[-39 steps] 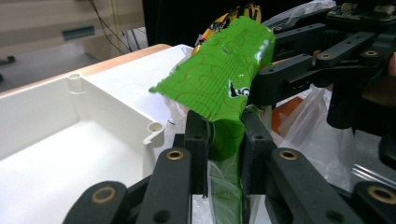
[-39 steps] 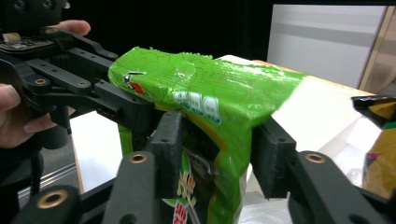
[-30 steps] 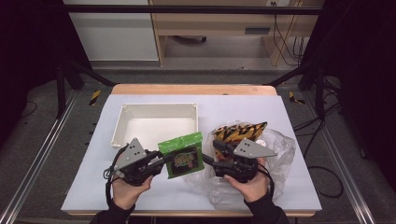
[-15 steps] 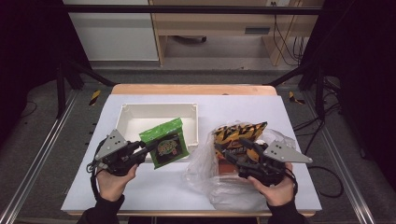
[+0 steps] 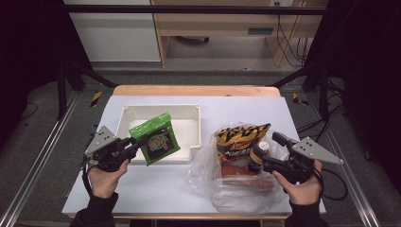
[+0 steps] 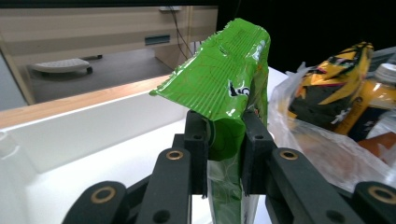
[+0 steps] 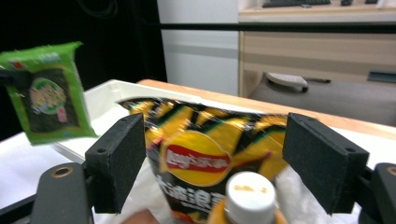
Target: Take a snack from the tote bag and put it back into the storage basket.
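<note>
My left gripper [image 5: 136, 144] is shut on a green snack packet [image 5: 155, 141], which hangs over the front rim of the white tray [image 5: 189, 116]. In the left gripper view the pads [image 6: 197, 140] pinch the packet's [image 6: 229, 88] crinkled edge. At the right, my right gripper [image 5: 267, 151] is open, its jaws having just been opening. It points at a yellow-and-black chip bag [image 5: 239, 139] and an orange bottle with a white cap [image 5: 261, 150], both inside a clear plastic bag [image 5: 222, 187]. The right gripper view shows the cap [image 7: 250, 191] and chip bag [image 7: 196, 154] between the wide pads [image 7: 122, 154], untouched.
The white mat [image 5: 156, 189] covers the table, and a wooden edge [image 5: 198, 90] runs along its far side. Metal rails [image 5: 38, 161] flank the table. The tray holds nothing. Bare mat lies between the two hands.
My left gripper has carried the green packet left and toward the tray. The right gripper has drawn back to the right and opened its jaws wider.
</note>
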Demonstrator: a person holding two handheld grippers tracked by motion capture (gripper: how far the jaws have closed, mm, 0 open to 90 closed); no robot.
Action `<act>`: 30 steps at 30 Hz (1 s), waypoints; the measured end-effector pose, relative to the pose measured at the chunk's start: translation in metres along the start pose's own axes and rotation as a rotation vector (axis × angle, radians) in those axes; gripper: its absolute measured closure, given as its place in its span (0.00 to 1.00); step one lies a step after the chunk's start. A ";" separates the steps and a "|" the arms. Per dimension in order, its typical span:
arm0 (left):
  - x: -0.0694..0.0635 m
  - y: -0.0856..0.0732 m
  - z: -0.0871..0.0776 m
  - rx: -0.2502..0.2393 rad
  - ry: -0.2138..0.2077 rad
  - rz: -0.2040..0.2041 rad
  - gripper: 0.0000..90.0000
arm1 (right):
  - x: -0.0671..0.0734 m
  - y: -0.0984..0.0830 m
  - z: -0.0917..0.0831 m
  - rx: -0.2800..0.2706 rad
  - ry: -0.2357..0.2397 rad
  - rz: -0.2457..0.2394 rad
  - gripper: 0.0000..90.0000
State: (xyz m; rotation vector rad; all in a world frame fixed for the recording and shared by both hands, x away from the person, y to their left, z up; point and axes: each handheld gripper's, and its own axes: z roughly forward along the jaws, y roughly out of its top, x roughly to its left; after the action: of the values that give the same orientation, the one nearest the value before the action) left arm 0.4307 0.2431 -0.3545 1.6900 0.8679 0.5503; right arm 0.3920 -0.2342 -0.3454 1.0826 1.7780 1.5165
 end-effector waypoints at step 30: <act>0.079 0.022 0.057 0.083 0.138 0.036 0.84 | -0.018 -0.020 0.004 0.095 -0.022 0.005 0.24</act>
State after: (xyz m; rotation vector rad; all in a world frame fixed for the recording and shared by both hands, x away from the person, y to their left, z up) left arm 0.5275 0.2668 -0.3553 1.7614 0.9719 0.6694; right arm 0.4000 -0.2478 -0.3677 1.1459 1.8493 1.4303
